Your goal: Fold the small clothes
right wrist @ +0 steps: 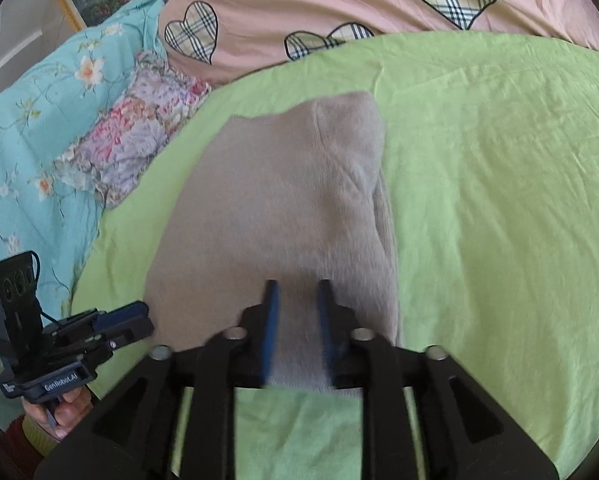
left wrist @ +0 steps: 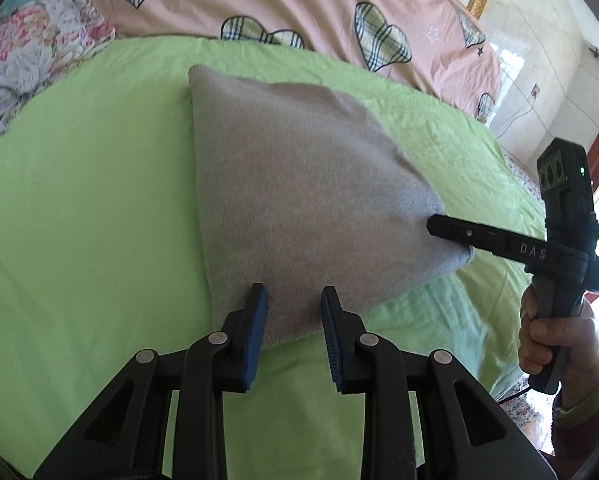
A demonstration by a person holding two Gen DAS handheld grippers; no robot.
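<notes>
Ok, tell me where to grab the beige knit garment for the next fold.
Grip the beige knit garment at its near hem, one corner per gripper, coming from the near side. That edge lies closest on the green sheet, and both near corners stay reachable.

Both grippers, left (left wrist: 293, 312) and right (right wrist: 297, 308), are black linkages with silver rivets and blue pads (left wrist: 255, 332). The right one reads "DAS", the left "GenRobot.AI". The sleeve (left wrist: 591, 400) is dark red with a yellow-green cuff.
</notes>
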